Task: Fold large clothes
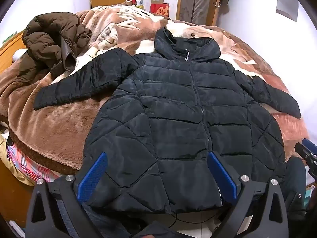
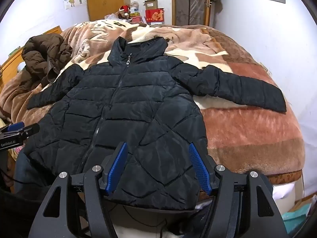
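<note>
A black quilted puffer jacket (image 1: 178, 115) lies flat and zipped on the bed, front up, hood away from me, both sleeves spread out. It also shows in the right wrist view (image 2: 126, 109). My left gripper (image 1: 156, 158) is open, its blue pads over the jacket's lower left hem. My right gripper (image 2: 157, 148) is open over the lower right hem. Neither holds anything. The right gripper's tip shows at the right edge of the left wrist view (image 1: 307, 154); the left gripper shows at the left edge of the right wrist view (image 2: 17, 130).
A brown patterned fleece blanket (image 2: 247, 134) covers the bed. A brown puffer coat (image 1: 53, 41) lies bunched at the far left. A wooden wardrobe (image 2: 105, 0), boxes and clutter (image 2: 154, 13) stand behind the bed. A wall runs along the right.
</note>
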Demonstrator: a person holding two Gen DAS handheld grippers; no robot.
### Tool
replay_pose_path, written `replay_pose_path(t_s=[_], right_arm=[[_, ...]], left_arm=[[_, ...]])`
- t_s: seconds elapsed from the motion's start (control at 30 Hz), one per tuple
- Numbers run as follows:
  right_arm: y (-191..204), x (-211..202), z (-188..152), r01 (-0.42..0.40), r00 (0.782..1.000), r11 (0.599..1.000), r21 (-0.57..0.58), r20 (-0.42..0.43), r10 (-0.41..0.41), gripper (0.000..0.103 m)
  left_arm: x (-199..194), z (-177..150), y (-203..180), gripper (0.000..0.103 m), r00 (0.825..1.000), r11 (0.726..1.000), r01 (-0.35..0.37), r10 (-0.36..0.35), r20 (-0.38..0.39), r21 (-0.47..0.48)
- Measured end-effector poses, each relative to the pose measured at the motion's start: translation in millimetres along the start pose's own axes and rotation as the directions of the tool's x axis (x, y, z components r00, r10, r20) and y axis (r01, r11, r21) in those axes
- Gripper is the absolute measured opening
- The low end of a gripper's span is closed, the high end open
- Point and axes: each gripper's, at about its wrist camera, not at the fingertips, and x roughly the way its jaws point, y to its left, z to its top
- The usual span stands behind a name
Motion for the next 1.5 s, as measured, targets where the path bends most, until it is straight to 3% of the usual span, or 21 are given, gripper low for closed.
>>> replay_pose_path(t_s=[1.5], right_arm=[[0, 7, -4, 0.007, 1.000, 1.000, -0.002, -0.012, -0.007, 0.065]], left_arm=[[1, -5, -9, 0.102, 1.000, 1.000, 0.009, -0.009, -0.009, 0.000]])
